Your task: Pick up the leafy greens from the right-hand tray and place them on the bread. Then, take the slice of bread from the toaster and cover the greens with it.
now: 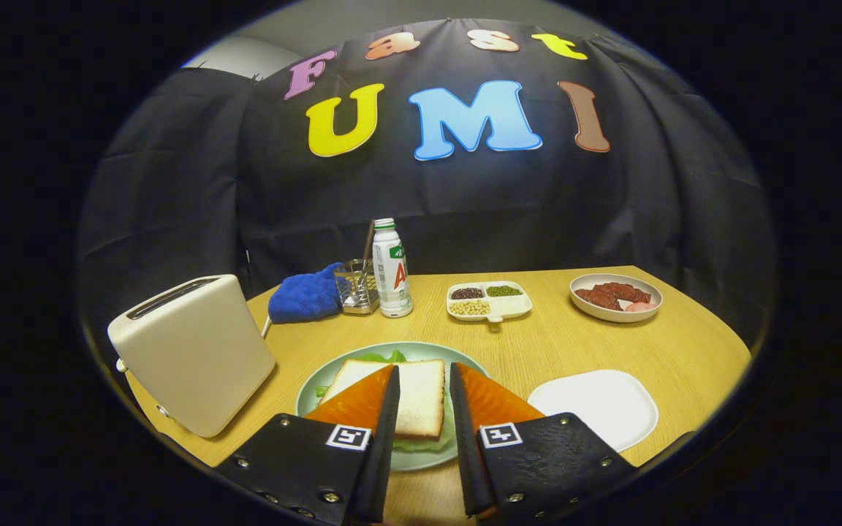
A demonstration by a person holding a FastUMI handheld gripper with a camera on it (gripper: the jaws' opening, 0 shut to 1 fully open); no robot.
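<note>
Wooden table (582, 343) is carrying everything. Toaster (194, 351) is standing left of the fingers, slots up. Green plate (311, 391) is lying just ahead of the fingers, holding the top bread slice (421, 394); leafy greens (384, 357) are peeking out from under the slice at its far and near edges. White tray (596, 405) is sitting right of the plate, bare. Beyond: blue cloth (308, 296), bottle (392, 269), wire holder (357, 286), divided dish of beans (489, 300), bowl of meat (615, 296). Gripper (423, 380) is hovering over the slice, jaws released, gap showing between them, gripping nothing.
</note>
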